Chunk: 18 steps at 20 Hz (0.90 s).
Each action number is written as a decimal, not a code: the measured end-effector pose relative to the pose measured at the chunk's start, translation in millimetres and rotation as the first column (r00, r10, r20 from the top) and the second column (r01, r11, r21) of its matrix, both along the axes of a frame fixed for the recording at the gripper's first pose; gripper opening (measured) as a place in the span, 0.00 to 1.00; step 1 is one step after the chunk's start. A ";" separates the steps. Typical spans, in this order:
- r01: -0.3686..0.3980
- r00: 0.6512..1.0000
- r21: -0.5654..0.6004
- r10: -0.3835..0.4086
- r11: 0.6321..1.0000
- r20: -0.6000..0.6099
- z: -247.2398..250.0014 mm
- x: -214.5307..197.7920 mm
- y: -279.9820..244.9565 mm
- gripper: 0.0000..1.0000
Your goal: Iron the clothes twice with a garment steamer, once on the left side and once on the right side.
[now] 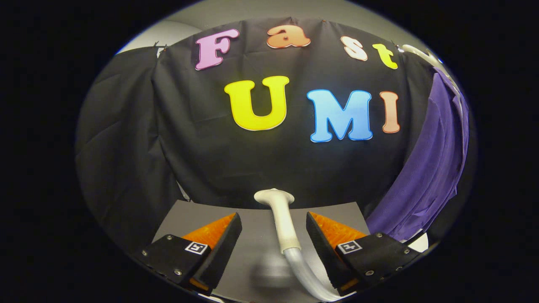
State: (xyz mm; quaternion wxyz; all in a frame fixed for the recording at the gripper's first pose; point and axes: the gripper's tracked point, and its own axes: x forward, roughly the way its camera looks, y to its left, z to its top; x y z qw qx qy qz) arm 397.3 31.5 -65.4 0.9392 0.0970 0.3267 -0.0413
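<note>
Black cloth wall (139,139) hangs along the far side and wraps round on the left; it falls in loose folds. Grey table (252,248) stands in front of it, its far edge close under the cloth.

Hand-held gripper (273,248): fingers set wide apart, gripping nothing. Left finger (219,248) is well clear of the steamer; right finger (322,248) stands just beside the handle, and contact there cannot be told.

Garment steamer (283,223), one: pale handle lies on the table between the two fingers, nearer the right one, running from near to far. Its flared head (274,196) sits at the far end, just beyond the fingertips and close to the table's far edge, in front of the cloth wall. At the near end of the handle a light ribbed hose (307,277) joins on and curves away to the near right, passing under the right finger.

Purple garment (429,168), one: hangs at the right, far right of the right finger, well apart from the steamer head. It drapes in long vertical folds from high on the right down towards the table's right corner. A white rounded thing (419,243) shows just below its lower hem; what it is cannot be told.

Nothing lies between the steamer and the fingers. Table surface left of the handle is bare grey.

Count: one steamer, one hose, one garment, one table, two fingers.
</note>
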 end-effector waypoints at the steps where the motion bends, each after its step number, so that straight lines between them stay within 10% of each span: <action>1: 0.001 0.999 0.009 -0.001 1.000 -0.044 -12.5 11.4 -4.4 0.95; 18: 0.044 0.931 0.174 0.023 0.984 -0.364 -117.8 50.9 7.3 0.76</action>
